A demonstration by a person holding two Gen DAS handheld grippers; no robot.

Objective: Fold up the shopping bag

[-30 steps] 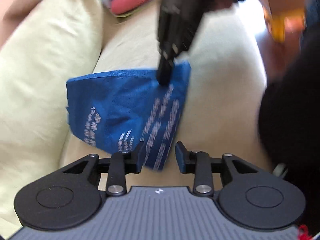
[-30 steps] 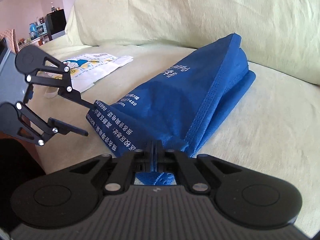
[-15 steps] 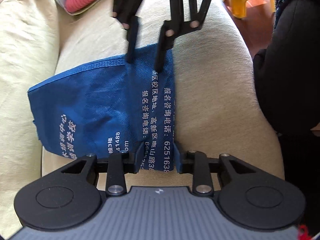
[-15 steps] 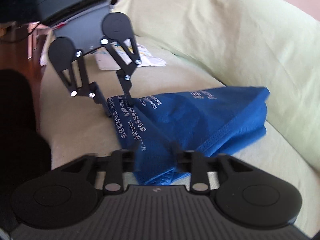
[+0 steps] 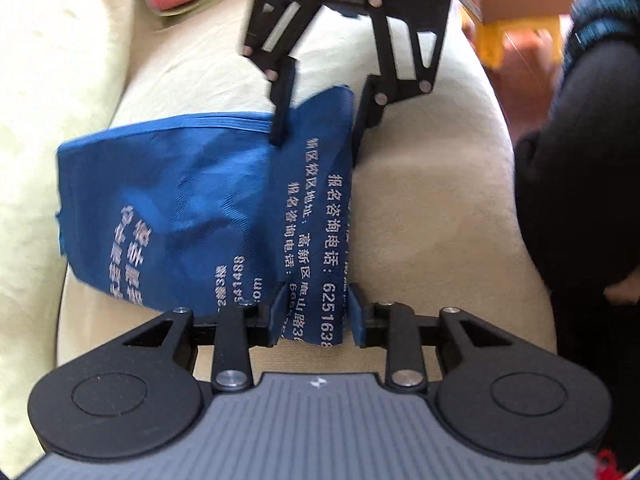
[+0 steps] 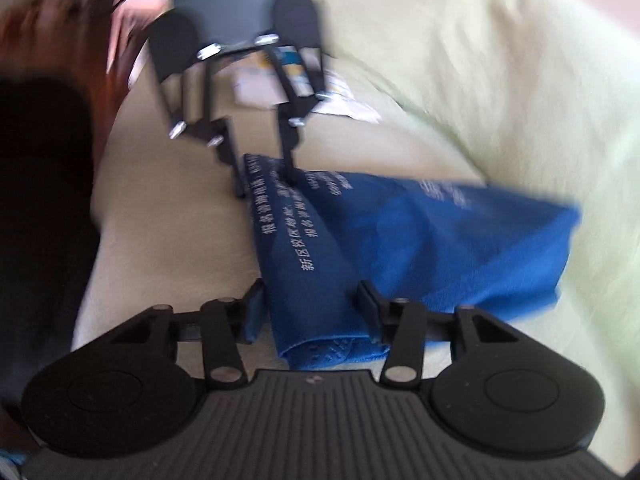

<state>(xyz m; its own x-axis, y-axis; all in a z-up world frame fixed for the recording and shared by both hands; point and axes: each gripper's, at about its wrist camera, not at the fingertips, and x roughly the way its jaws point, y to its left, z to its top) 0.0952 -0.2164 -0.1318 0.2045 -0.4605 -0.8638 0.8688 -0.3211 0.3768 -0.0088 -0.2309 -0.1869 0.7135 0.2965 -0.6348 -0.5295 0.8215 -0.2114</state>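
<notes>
Item: blue shopping bag (image 5: 192,216) on sofa seat (image 5: 432,216); my left claw (image 5: 316,314) and right claw (image 6: 310,312), both wide, straddle its front-edge band, apparently to crease it.

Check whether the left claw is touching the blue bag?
Touching. In the left wrist view, the left claw straddles the blue bag, both fingers against its folded strip.

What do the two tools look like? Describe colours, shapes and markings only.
The left tool and right tool look alike: matte black linkage arms with silver pivot screws, two round black discs, and a ribbed grey base bearing a small white mark. The left fingers carry blue pads. The person's sleeve is black.
</notes>
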